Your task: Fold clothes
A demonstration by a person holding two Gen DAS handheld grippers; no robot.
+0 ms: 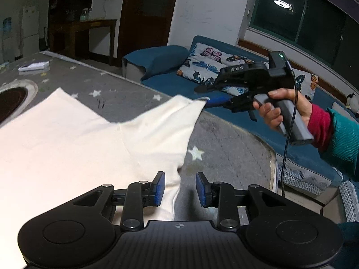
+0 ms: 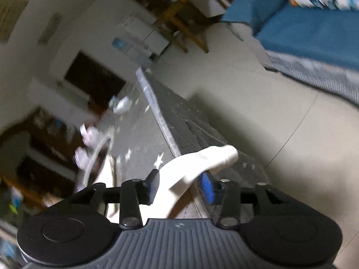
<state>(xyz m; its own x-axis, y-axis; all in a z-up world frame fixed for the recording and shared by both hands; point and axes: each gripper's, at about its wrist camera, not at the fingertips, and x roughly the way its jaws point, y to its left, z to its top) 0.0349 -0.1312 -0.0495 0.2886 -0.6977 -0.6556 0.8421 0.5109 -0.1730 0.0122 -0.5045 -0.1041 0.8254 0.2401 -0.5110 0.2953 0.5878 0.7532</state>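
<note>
— While the cream garment lies spread on the grey star-patterned cover of the table, one corner of it is lifted to the right, is it so?

— Yes. That corner rises to a point at the right gripper, far and right in the left wrist view. The cloth reaches up to the gripper's blue tips there. In the right wrist view the cloth passes between the fingers of this gripper, but the blue pads stand apart from each other and the picture is blurred, so I cannot tell if it really pinches the fabric.

— And the left gripper?

— Its fingers are spread, with a clear gap between the blue pads. The left pad is over the near right edge of the garment; the right one is over the grey cover. It has hold of nothing.

— Who holds the right gripper?

— A hand with a red cuff and a teal sleeve grips the grey handle, and a black cable hangs down from it.

— What is around the table?

— To the right, beyond the table edge, a blue sofa with a butterfly cushion. On the far left of the cover a dark round opening, and farther, a small white object.
</note>
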